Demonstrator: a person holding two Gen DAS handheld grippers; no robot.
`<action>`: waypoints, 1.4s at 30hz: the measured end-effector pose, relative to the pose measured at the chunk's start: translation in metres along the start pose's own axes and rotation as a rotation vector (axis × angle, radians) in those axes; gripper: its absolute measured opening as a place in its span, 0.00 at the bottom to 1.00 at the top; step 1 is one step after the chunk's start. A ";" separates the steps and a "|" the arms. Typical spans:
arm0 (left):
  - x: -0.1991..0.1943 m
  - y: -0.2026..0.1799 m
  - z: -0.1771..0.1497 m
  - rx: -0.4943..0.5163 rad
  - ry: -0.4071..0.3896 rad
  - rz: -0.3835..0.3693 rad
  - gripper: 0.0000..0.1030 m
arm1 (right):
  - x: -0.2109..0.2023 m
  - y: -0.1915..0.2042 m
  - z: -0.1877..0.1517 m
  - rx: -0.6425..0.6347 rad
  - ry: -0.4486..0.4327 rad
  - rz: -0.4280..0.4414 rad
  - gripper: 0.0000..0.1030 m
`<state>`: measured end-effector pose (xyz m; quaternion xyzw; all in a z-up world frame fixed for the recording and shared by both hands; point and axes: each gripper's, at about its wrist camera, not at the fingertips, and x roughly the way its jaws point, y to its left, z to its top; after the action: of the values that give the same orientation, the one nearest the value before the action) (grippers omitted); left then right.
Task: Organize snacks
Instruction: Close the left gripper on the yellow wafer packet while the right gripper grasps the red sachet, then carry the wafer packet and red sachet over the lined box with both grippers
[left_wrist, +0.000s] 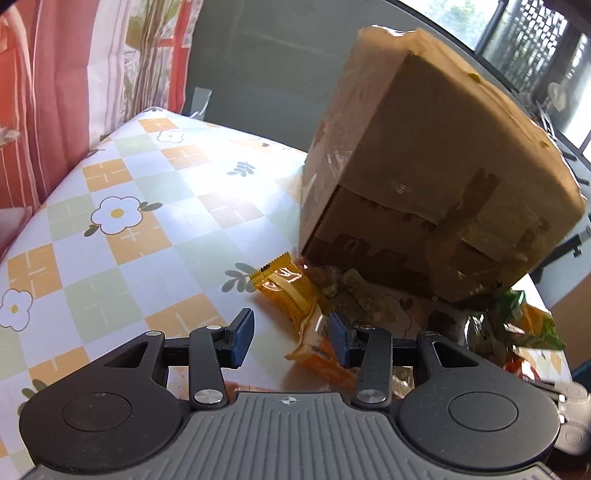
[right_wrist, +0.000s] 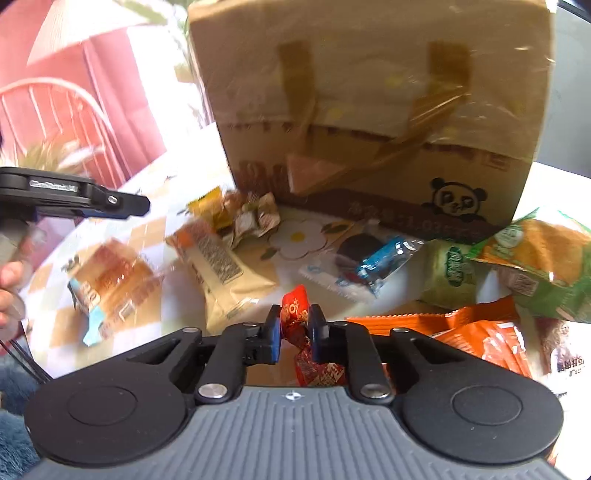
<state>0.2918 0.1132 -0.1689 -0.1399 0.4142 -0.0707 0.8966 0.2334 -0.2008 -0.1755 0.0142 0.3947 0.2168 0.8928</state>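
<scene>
Right wrist view: right claw (right_wrist: 294, 332) clamped on red candy wrapper (right_wrist: 295, 314), cardboard box (right_wrist: 369, 110) beyond.

black linkage grippers (right_wrist: 294, 334), blue pads (left_wrist: 243, 338), grey ribbed bodies

1. The brown cardboard box (right_wrist: 369, 110) bears a black printed panda face (right_wrist: 458, 199) near its lower right corner; the dark band of characters beside it is too blurred to read.
2. The small red foil snack packet (right_wrist: 295, 310) shows white lettering, seemingly "Hot", though smeared.
3. The beige snack wrapper (right_wrist: 221, 266) carries a barcode-like label, illegible.
4. The green snack bags (right_wrist: 458, 269) have round logos, unreadable.
</scene>
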 end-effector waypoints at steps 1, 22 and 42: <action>0.007 0.001 0.005 -0.027 0.002 0.003 0.45 | -0.003 -0.003 -0.001 0.013 -0.003 -0.001 0.14; 0.048 -0.004 0.014 0.022 0.079 0.143 0.32 | -0.024 -0.023 -0.011 0.127 -0.066 0.061 0.13; -0.062 -0.065 0.030 0.271 -0.183 -0.040 0.32 | -0.080 -0.030 0.032 0.124 -0.301 0.076 0.12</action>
<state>0.2741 0.0721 -0.0856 -0.0320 0.3147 -0.1307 0.9396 0.2194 -0.2555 -0.1033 0.1163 0.2683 0.2210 0.9304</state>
